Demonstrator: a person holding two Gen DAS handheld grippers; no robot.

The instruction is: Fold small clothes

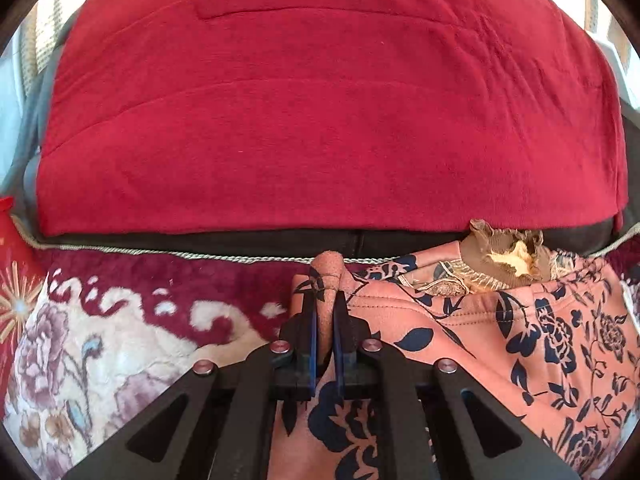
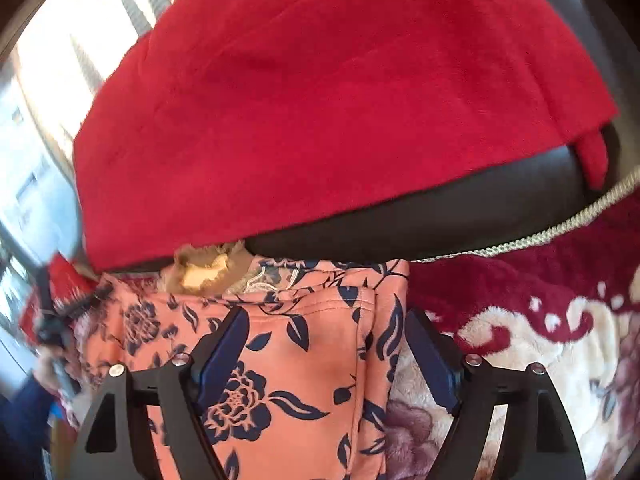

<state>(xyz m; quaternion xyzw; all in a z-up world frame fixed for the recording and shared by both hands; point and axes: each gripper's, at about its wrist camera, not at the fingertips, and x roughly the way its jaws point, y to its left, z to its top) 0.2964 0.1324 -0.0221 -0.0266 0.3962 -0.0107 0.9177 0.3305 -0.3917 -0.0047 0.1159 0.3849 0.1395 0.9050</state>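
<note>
A small salmon-pink garment with a dark blue flower print point(image 1: 500, 344) lies on a floral blanket; it also shows in the right wrist view point(image 2: 280, 360). It has a brown frilled collar point(image 1: 508, 256). My left gripper point(image 1: 325, 300) is shut on the garment's left edge, with a fold of pink cloth pinched between the fingers. My right gripper point(image 2: 324, 320) is open, its fingers standing either side of the garment's right edge, just above the cloth. The left gripper shows blurred at the far left of the right wrist view point(image 2: 52, 320).
A red fleece cover point(image 1: 320, 100) drapes over a black cushion point(image 2: 400, 224) right behind the garment. The dark red and cream floral blanket point(image 1: 100, 340) with a corded edge point(image 1: 160, 254) spreads under everything. A red object point(image 1: 10, 232) sits at the far left.
</note>
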